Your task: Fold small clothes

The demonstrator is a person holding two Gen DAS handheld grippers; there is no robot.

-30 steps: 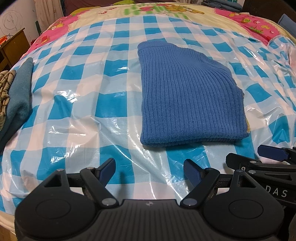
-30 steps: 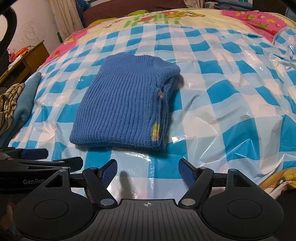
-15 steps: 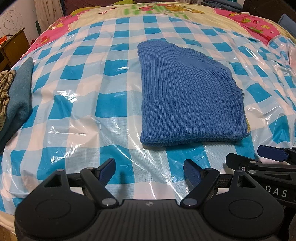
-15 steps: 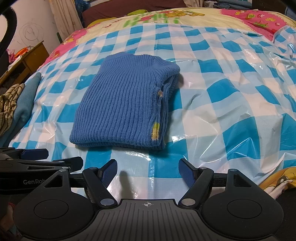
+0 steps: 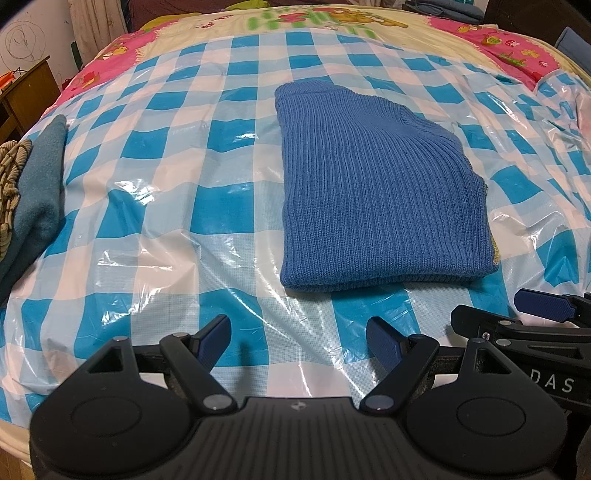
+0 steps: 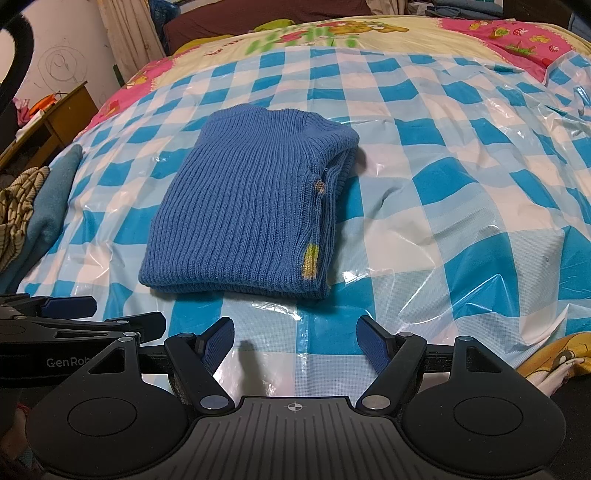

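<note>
A blue ribbed knit garment (image 5: 373,192) lies folded into a flat rectangle on the blue-and-white checked plastic sheet (image 5: 207,206) over the bed; the right wrist view shows the same blue knit garment (image 6: 251,210) with its stacked folded edges on the right side. My left gripper (image 5: 298,332) hovers just short of the garment's near edge, open, nothing between its fingers. My right gripper (image 6: 295,334) is likewise open and empty, near the garment's near edge. Each gripper shows at the other view's lower corner.
A teal cloth (image 5: 37,206) and a striped fabric (image 6: 14,206) lie at the bed's left edge. A wooden cabinet (image 6: 62,114) stands left of the bed. Crinkled plastic (image 6: 517,258) bunches at the right; a colourful printed bedsheet (image 5: 325,18) covers the far end.
</note>
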